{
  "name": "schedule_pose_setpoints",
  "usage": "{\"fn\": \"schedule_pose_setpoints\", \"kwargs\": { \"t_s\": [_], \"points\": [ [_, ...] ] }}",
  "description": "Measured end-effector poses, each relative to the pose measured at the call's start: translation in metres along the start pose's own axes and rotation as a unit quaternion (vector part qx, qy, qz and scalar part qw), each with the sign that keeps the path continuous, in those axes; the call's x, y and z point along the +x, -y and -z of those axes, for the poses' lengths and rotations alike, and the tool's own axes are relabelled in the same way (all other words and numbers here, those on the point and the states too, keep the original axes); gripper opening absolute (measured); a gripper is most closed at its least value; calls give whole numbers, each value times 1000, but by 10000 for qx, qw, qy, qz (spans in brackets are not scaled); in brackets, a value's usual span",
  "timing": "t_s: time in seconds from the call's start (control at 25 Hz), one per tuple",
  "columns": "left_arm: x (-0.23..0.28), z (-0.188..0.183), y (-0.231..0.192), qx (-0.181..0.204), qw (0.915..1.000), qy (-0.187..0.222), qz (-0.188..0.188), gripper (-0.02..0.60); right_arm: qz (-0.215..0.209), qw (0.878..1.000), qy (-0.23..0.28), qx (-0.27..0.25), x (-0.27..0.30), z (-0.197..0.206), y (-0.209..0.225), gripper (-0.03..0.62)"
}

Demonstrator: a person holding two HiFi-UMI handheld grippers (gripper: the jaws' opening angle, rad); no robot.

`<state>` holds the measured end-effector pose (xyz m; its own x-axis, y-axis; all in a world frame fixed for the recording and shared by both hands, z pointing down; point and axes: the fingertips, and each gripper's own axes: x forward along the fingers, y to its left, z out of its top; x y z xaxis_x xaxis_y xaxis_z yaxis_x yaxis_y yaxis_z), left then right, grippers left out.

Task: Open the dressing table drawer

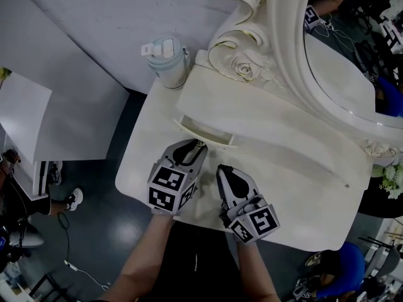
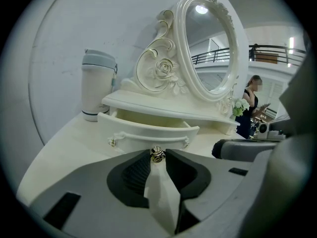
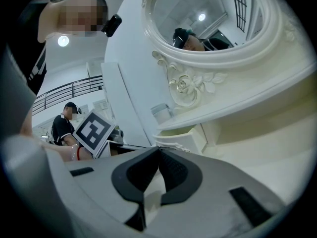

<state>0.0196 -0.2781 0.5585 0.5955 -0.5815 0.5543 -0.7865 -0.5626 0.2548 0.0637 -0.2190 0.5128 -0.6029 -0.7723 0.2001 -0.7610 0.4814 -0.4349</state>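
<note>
The cream dressing table has a small drawer under the mirror shelf. The drawer stands pulled out a little, and its hollow inside shows in the left gripper view behind the curved drawer front. My left gripper is shut on the small gold knob at the middle of that front, with the knob pinched between the tips of the left gripper. My right gripper hovers over the tabletop just right of the left one. The right gripper is shut on nothing, and the drawer lies ahead of it.
A pale lidded tumbler stands at the table's back left corner. The ornate oval mirror rises behind the shelf. White flowers sit at the far right. A white panel and dark floor lie left of the table edge. People stand in the background.
</note>
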Motion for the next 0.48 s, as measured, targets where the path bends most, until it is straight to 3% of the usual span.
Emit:
{"fn": "schedule_pose_setpoints", "kwargs": {
  "t_s": [0.48],
  "points": [
    [-11, 9, 4, -47, 10000, -57, 17, 112, -82, 10000, -16, 52, -3, -1, -5, 5]
  ]
}}
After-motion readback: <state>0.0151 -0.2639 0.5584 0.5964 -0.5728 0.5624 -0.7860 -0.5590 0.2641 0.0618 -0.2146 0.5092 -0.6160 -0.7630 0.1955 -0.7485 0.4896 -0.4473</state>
